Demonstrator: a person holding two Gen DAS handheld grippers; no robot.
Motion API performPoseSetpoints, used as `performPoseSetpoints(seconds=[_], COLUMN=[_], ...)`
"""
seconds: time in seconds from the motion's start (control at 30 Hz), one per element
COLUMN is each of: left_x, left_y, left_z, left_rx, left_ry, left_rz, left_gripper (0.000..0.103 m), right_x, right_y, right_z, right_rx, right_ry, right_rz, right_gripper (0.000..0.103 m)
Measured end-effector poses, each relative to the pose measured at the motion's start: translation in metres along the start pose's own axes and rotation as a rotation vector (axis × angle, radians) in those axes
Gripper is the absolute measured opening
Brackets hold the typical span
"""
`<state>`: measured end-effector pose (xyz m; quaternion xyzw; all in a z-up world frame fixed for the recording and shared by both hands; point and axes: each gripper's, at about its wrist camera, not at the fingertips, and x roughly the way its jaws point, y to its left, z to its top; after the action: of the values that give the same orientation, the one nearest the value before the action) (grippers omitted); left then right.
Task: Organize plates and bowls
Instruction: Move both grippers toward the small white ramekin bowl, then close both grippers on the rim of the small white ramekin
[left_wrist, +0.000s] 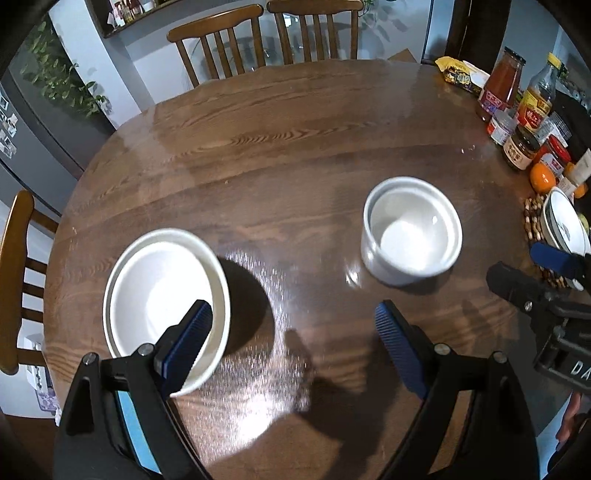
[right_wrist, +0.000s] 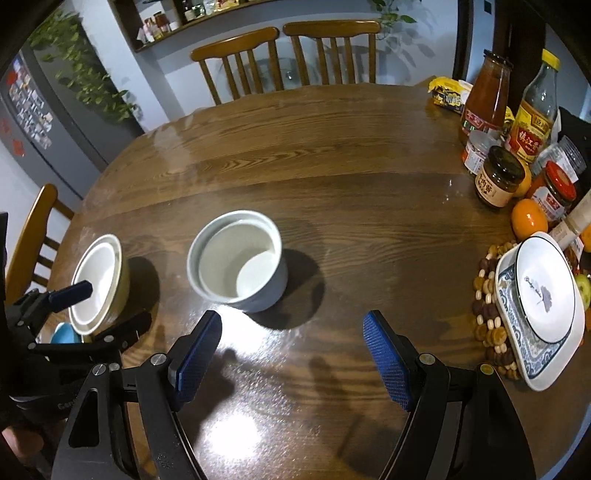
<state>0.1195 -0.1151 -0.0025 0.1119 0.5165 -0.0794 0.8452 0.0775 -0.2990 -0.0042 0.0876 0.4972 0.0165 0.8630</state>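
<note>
Two stacked wide white bowls sit at the table's left; they also show in the right wrist view. Two stacked deeper white bowls stand mid-table, also in the right wrist view. Round white plates lie on a patterned square plate at the right, seen partly in the left wrist view. My left gripper is open, its left finger over the wide bowls' rim. My right gripper is open and empty, just in front of the deep bowls.
Sauce bottles, jars, oranges and a beaded trivet crowd the round wooden table's right edge. Wooden chairs stand at the far side and the left.
</note>
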Motion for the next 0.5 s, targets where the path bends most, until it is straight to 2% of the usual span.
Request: performPoseSetpoints(seconds=[0.2,0.37,0.47,0.5], left_x=[0.014,0.033,0.043,0.045], left_y=[-0.005,-0.013,-0.017,-0.018], left_z=[0.020,0.036,0.044,0.045], left_rx=[-0.027,-0.034,-0.023,-0.020], left_ry=[0.010,0.037,0.054,0.064], left_rz=[-0.029,-0.032,-0.038,-0.054], left_gripper=[0.089,0.085,0.077,0.070], right_x=[0.013,0.033,0.045,0.049], right_y=[-0.006,-0.010,-0.013,-0.012], right_z=[0.013,0.029,0.036,0.037], right_rx=[0.019,0.050,0.064,0.062], right_ry=[0.002,0.025,0.054,0.065], right_rz=[0.006,0.017,0.024,0.028], right_gripper=[0.080,0.080,0.070,0.062])
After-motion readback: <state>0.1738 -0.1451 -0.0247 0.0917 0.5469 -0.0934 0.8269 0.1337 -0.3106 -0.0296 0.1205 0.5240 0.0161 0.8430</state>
